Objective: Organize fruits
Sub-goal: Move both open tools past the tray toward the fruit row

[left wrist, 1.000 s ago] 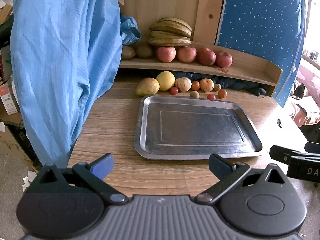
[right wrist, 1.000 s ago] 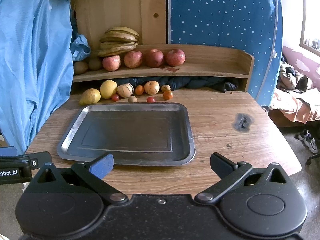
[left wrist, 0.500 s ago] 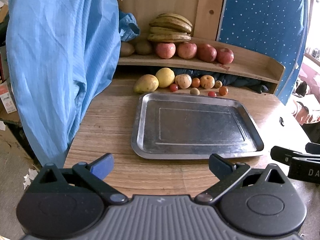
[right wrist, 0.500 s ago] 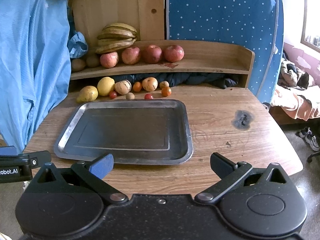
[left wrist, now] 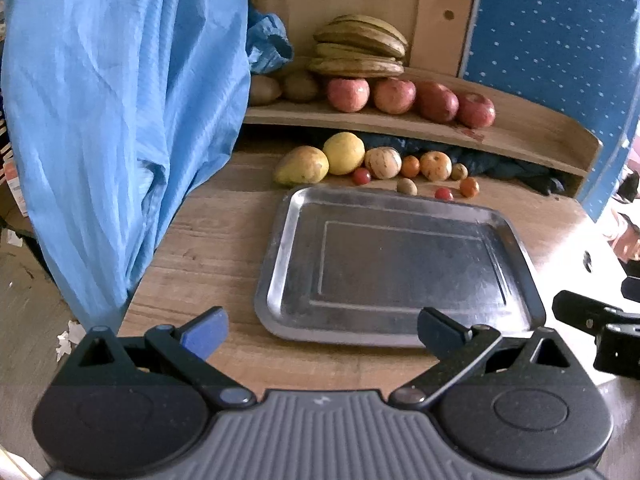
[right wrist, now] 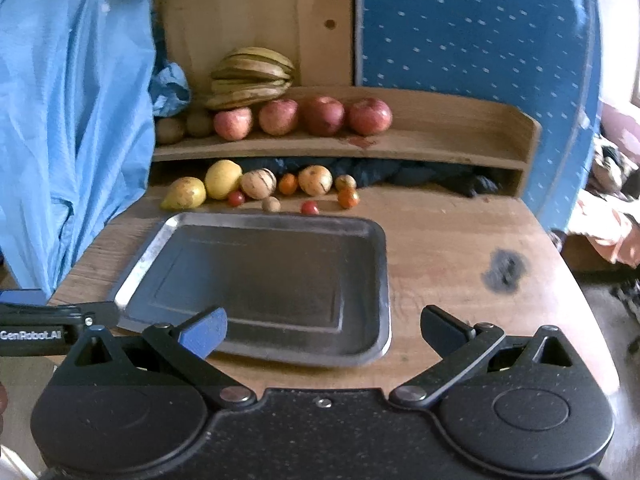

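Note:
An empty metal tray (left wrist: 288, 240) (right wrist: 168, 236) lies on the wooden table. Behind it sits a row of loose fruit: a pear (left wrist: 302, 166) (right wrist: 184, 193), a yellow round fruit (left wrist: 343, 153) (right wrist: 222, 179), a striped melon (left wrist: 383, 163) (right wrist: 258, 184), small oranges and red tomatoes (left wrist: 443, 193) (right wrist: 310, 208). Red apples (left wrist: 347, 94) (right wrist: 322, 115) and bananas (left wrist: 360, 46) (right wrist: 250, 78) rest on the wooden shelf. My left gripper (left wrist: 320, 330) is open and empty over the tray's near edge. My right gripper (right wrist: 322, 330) is open and empty over the tray's near right corner.
A blue cloth (left wrist: 120, 120) (right wrist: 72, 128) hangs at the table's left side. A blue dotted panel (right wrist: 472, 20) stands behind the shelf. A dark burn mark (right wrist: 503, 272) is on the table right of the tray. Dark fabric (right wrist: 400, 172) lies under the shelf.
Both grippers have moved forward toward the tray and fruit, so they look larger. Both stay open and empty.

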Demonstrator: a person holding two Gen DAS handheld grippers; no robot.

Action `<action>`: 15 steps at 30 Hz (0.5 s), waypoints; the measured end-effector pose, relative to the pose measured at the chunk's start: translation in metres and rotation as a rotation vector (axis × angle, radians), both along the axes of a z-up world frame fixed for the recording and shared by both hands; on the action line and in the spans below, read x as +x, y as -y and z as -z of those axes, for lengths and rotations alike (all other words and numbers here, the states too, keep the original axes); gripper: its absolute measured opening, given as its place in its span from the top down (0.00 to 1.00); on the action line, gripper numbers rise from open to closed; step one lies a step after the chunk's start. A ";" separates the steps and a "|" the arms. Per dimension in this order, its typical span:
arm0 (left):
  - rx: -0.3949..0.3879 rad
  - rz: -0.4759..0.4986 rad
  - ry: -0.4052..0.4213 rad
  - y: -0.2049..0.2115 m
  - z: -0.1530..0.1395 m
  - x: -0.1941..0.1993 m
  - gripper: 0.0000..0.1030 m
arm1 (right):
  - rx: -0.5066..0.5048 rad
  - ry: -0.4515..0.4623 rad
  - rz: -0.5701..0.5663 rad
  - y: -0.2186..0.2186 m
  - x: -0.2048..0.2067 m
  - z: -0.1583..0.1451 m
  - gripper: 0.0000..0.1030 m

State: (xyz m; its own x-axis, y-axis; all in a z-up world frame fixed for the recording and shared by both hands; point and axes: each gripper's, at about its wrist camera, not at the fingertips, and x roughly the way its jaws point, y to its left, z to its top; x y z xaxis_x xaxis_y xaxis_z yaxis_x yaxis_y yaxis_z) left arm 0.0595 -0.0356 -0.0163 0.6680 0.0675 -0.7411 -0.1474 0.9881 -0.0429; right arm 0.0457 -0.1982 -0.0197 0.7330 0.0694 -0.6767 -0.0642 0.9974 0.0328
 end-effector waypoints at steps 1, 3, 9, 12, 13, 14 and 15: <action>-0.001 -0.013 -0.001 0.002 0.000 0.005 0.00 | -0.001 0.003 -0.018 0.001 0.005 -0.001 0.00; -0.001 -0.040 -0.003 0.006 -0.001 0.015 0.00 | -0.003 0.011 -0.056 0.004 0.015 -0.002 0.00; 0.003 -0.111 -0.028 0.015 0.003 0.044 0.00 | 0.015 0.025 -0.177 0.016 0.052 -0.005 0.00; 0.009 -0.147 -0.051 0.019 0.005 0.059 0.00 | 0.025 0.034 -0.229 0.023 0.069 -0.006 0.00; 0.009 -0.162 -0.060 0.020 0.006 0.063 0.00 | 0.025 0.033 -0.241 0.025 0.074 -0.005 0.00; 0.008 -0.174 -0.067 0.020 0.006 0.067 0.00 | 0.022 0.025 -0.260 0.027 0.079 -0.005 0.00; 0.008 -0.186 -0.076 0.020 0.007 0.071 0.00 | 0.019 0.021 -0.274 0.029 0.084 -0.004 0.00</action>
State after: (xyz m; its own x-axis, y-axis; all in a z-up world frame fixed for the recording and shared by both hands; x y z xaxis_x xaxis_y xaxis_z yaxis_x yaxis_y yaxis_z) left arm 0.1305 -0.0561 -0.0238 0.5856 0.1908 -0.7878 -0.3305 0.9437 -0.0171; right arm 0.1293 -0.2274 -0.0161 0.6989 0.2792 -0.6585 -0.3320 0.9421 0.0471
